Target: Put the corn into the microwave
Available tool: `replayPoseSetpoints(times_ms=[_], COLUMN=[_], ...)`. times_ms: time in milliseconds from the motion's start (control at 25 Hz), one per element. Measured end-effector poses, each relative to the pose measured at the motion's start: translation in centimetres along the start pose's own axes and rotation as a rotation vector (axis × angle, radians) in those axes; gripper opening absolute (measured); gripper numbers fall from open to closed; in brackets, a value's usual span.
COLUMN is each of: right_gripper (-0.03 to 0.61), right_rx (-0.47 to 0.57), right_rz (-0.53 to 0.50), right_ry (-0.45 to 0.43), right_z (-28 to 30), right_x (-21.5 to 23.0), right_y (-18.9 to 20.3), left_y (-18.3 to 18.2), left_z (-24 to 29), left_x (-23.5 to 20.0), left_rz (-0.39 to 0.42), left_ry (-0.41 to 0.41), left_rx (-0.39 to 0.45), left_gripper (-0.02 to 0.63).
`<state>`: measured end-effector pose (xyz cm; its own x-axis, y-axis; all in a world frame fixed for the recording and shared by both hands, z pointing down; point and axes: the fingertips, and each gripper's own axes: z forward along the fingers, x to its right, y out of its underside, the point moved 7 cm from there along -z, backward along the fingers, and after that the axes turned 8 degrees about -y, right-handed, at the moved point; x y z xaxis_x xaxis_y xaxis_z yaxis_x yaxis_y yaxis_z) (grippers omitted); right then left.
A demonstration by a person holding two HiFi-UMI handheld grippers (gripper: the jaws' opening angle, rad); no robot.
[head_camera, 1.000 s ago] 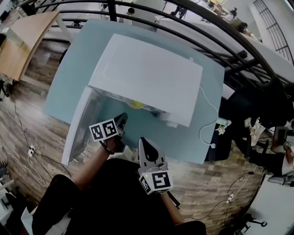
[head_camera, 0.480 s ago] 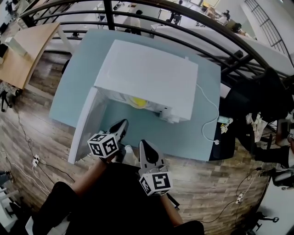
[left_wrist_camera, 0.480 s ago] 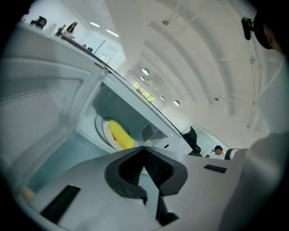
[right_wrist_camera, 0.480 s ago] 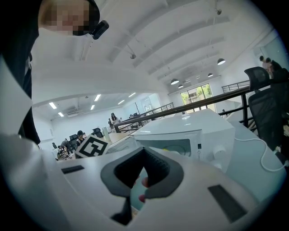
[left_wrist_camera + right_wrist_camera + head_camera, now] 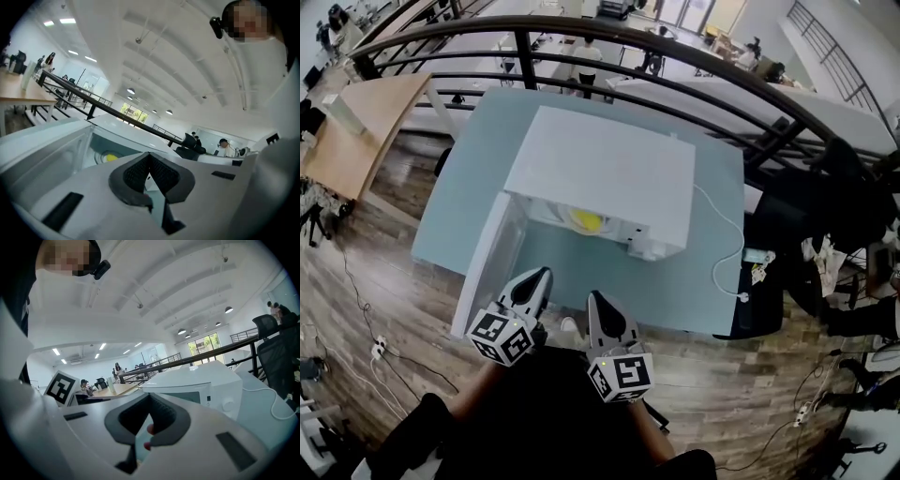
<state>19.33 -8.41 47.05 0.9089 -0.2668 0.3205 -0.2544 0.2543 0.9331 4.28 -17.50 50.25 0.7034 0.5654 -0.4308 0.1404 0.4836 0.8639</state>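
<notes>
The white microwave (image 5: 605, 169) stands on a light blue table (image 5: 694, 272), its door (image 5: 487, 265) swung open to the left. The yellow corn (image 5: 586, 221) lies inside on the turntable; the left gripper view also shows the corn (image 5: 109, 157) in the cavity. My left gripper (image 5: 542, 274) hangs in front of the opening, near the door's edge, shut and empty. My right gripper (image 5: 596, 298) is beside it over the table's near edge, shut with nothing in it. The pads meet in the left gripper view (image 5: 149, 157) and in the right gripper view (image 5: 150, 399).
A white power cable (image 5: 727, 246) runs from the microwave to the table's right edge. Dark chairs and a bag (image 5: 825, 211) crowd the right side. A black railing (image 5: 675, 37) runs behind the table. A wooden desk (image 5: 356, 122) stands at far left.
My left gripper has drawn back from the microwave opening toward me, risen and rolled, so its marker cube now faces up. The right gripper has barely shifted.
</notes>
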Motion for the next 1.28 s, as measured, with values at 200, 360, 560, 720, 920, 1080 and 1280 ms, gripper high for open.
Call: replayPoseSetpoints(times_ms=[200,360,560,720,920,1080,1280], right_gripper=[0.009,0.009,0.009,0.009,0.009,0.009,0.009], right_rx=[0.022,0.033,0.034,0.029,0.029,0.028,0.027], right_rz=[-0.026,-0.045,-0.078,-0.097,-0.100,-0.096,-0.082], right_ry=[-0.001,-0.002,-0.014,-0.024,-0.030,-0.032,-0.027], right_z=[-0.2,-0.8,-1.1,-1.3,-1.4,-1.8,-2.1], right_x=[-0.8,-1.1,-2.0,-2.1,-2.4,-2.2,-1.9], right_y=[-0.7,-1.0,-1.3,-1.5,-1.4,-1.2,-1.0], left_y=[-0.7,-0.4,-0.6,-0.9,-0.8,-0.3,0.0], left_z=[-2.2,-3.2,-4.1,-4.1,-4.2,-4.1,-3.7], left_x=[1.0,1.9,1.9,2.0,2.2,2.3,2.6], left_rz=[0.118,0.169,0.193,0.171,0.173,0.165,0.160], left_ry=[0.007,0.007,-0.004,-0.007,-0.011,-0.016,-0.004], left_rx=[0.046,0.061,0.091,0.109,0.113,0.101,0.084], left_gripper=[0.003,0.003,0.003,0.003,0.003,0.003,0.003])
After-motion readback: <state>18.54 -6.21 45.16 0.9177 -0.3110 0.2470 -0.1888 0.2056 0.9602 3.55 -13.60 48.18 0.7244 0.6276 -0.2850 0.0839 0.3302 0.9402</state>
